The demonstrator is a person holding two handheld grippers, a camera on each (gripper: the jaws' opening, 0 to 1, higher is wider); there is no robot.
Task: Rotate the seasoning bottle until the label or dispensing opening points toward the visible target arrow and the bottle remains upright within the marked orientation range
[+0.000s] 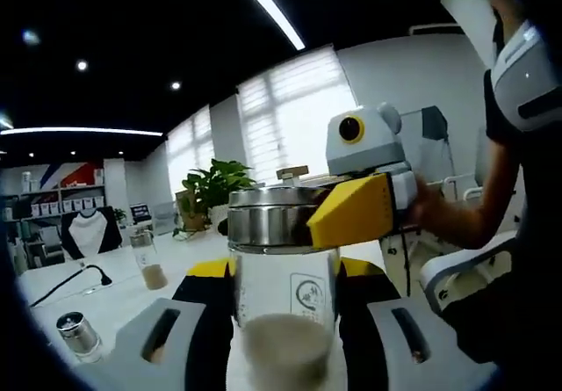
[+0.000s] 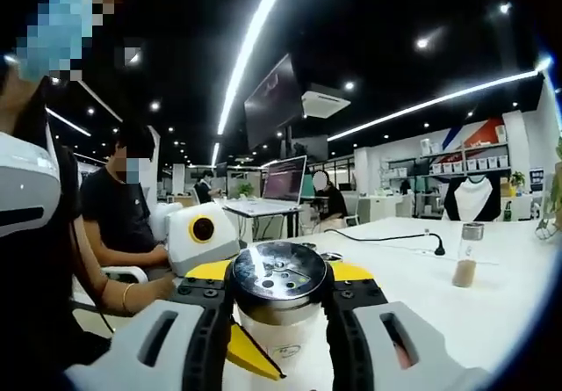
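A white table [image 2: 492, 277] spreads across an open office, where a seated person [image 2: 118, 206] sits at the left of the right gripper view. At the table's near edge stands the bottle [image 1: 285, 294], a clear glass jar with a steel cap [image 2: 279, 272], upright and partly filled with pale powder. In the left gripper view the left gripper [image 1: 285, 321] holds the glass body between its two black-and-yellow jaws, closed narrow against both sides. The right gripper [image 2: 279, 321] clamps the same bottle higher up, its jaws pressed to either side just under the cap; in the left gripper view its yellow jaw lies against the cap's right side. The cap's perforated top faces the right gripper's camera. A second shaker [image 2: 466, 255], upright with brown powder, stands well apart on the table. A third, smaller shaker [image 1: 79, 334] stands near the table's edge at lower left of the left gripper view. A black cable [image 2: 386, 235] trails across the table behind.
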